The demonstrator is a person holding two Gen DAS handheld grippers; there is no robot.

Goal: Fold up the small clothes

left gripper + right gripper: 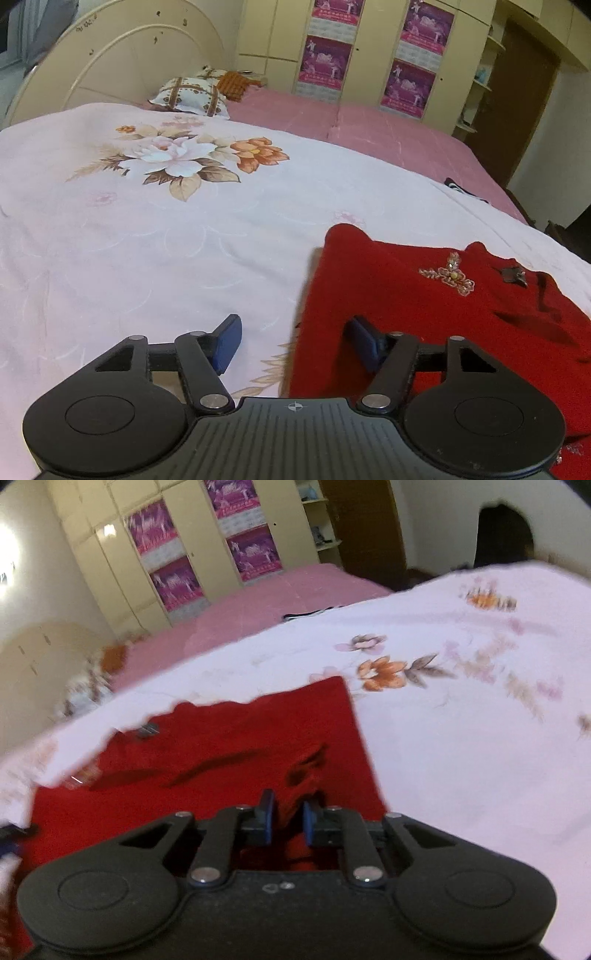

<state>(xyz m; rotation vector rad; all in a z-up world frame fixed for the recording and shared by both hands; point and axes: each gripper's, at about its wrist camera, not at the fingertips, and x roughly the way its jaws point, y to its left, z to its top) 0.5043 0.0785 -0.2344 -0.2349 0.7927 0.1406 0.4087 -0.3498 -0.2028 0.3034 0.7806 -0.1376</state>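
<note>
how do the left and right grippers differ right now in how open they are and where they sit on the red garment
The left gripper has its jaws wide apart, astride the red garment's edge, one finger over the floral bedsheet; nothing is pinched. The right gripper has its jaws nearly together, with a bunch of red cloth between the pads, well inside the garment. Both are black with blue pads and point down at the bed.

Black grippers (293,341) – blue pads (268,821), silver screws.
</note>
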